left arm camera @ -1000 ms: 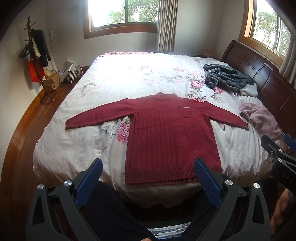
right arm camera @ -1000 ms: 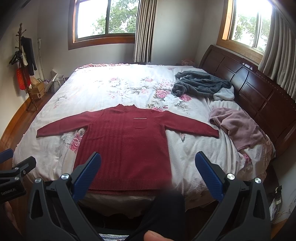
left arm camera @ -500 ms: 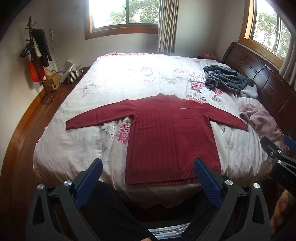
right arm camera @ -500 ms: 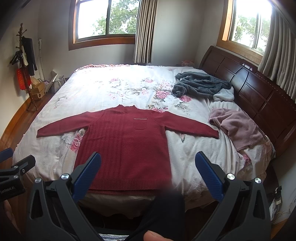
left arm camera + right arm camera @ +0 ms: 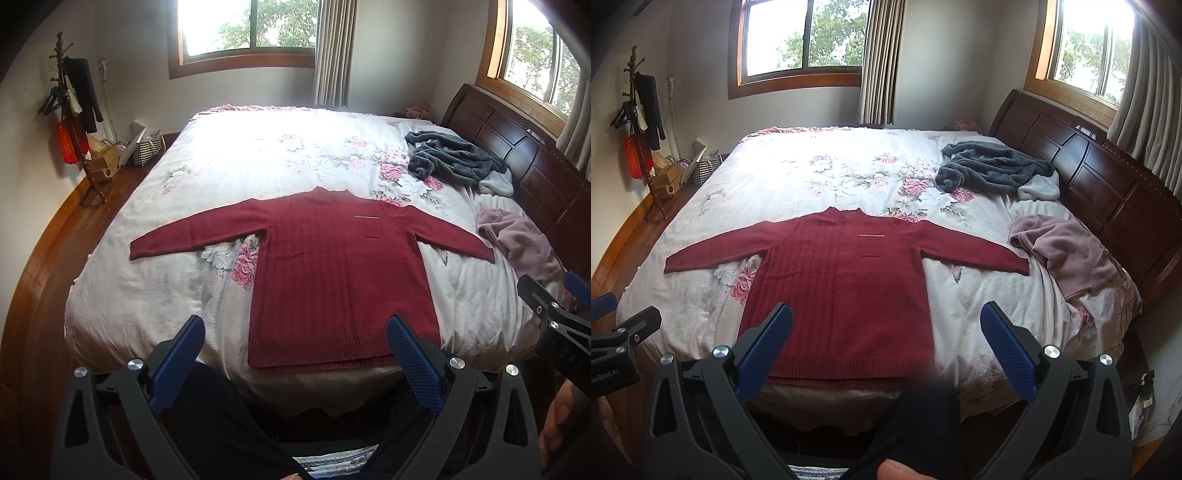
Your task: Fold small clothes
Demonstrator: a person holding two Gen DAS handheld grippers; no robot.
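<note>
Sweater (image 5: 343, 280), 1, flat on bed (image 5: 258, 162); 2 crumpled garments aside; both tongs (image 5: 295, 339) (image 5: 886, 325) agape

You have open floral bedspread (image 5: 820, 173) at twelve o'clock; crumpled grey fleece (image 5: 993, 171) and pink garment (image 5: 1067, 254) crowd two o'clock.

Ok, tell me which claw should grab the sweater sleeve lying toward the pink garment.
Right. The right claw is open and that cuff lies ahead of its outer finger. The left claw, also open, faces the hem of the red sweater and would have to reach across its body.
</note>
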